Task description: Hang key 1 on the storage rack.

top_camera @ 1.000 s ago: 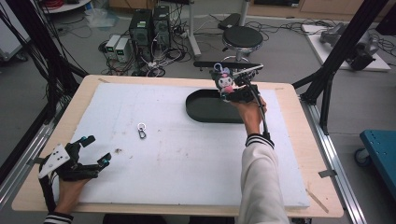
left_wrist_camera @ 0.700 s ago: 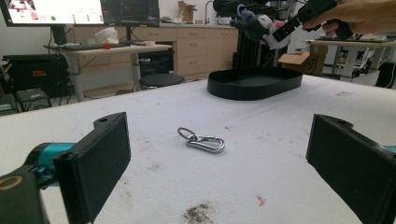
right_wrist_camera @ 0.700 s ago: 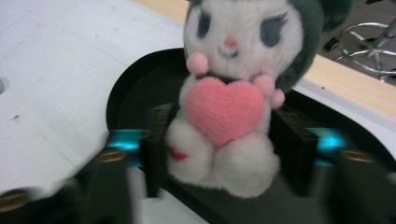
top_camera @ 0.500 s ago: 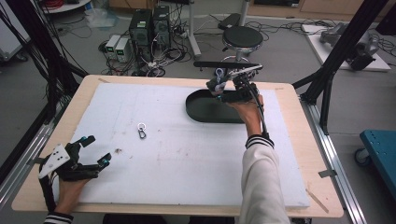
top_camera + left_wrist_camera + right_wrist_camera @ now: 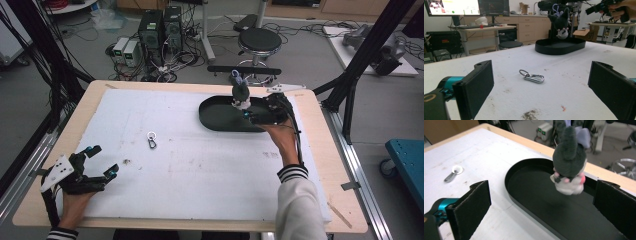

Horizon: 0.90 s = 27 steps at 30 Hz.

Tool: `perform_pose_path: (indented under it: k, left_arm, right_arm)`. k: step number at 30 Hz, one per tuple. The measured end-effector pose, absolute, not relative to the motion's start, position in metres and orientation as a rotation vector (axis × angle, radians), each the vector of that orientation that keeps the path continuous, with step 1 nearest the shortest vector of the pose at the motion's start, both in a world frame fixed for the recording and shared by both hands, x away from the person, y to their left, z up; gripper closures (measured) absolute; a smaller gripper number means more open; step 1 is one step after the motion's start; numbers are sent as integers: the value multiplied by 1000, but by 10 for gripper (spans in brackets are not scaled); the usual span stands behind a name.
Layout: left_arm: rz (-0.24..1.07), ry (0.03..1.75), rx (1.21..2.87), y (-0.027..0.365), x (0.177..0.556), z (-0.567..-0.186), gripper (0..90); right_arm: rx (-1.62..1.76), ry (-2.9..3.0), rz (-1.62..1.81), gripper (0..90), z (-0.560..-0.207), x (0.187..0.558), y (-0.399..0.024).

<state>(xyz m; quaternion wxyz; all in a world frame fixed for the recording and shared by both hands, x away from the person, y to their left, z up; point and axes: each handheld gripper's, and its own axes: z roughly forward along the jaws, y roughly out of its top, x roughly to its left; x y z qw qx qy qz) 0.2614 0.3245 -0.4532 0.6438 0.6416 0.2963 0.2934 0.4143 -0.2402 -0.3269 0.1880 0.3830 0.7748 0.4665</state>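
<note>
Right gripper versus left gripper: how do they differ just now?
The right gripper hangs over the black oval tray at the far side, a dark grey plush toy in mid-air between its open jaws, touching neither. The left gripper sits at the near left edge, aimed at the silver metal carabiner. Both are open, each in one hand.

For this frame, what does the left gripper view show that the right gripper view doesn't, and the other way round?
Left gripper view alone: the right gripper in the person's hand, plus monitors and cabinets behind the table. Right gripper view alone: the tray's bare inside floor from above and the wooden table edge. Both share the plush toy in mid-air over the black oval tray, the carabiner on the white mat, and wide-open jaws.
</note>
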Motion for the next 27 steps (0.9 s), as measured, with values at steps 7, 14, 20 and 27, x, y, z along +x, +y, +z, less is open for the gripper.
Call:
perform_pose_path:
  k: [7, 14, 20, 27]
  left_arm:
    - [671, 675, 1461, 324, 261, -453, 69]
    - [671, 680, 1459, 324, 262, -453, 69]
    - [670, 688, 1461, 324, 262, -453, 69]
    - [670, 691, 1459, 324, 262, -453, 69]
  right_arm:
    - [997, 2124, 1431, 7, -331, 384, -255]
    - [926, 2069, 1522, 7, -336, 356, -265]
    - [911, 2010, 1563, 7, -351, 342, -272]
    - [902, 2026, 1554, 7, -353, 337, -272]
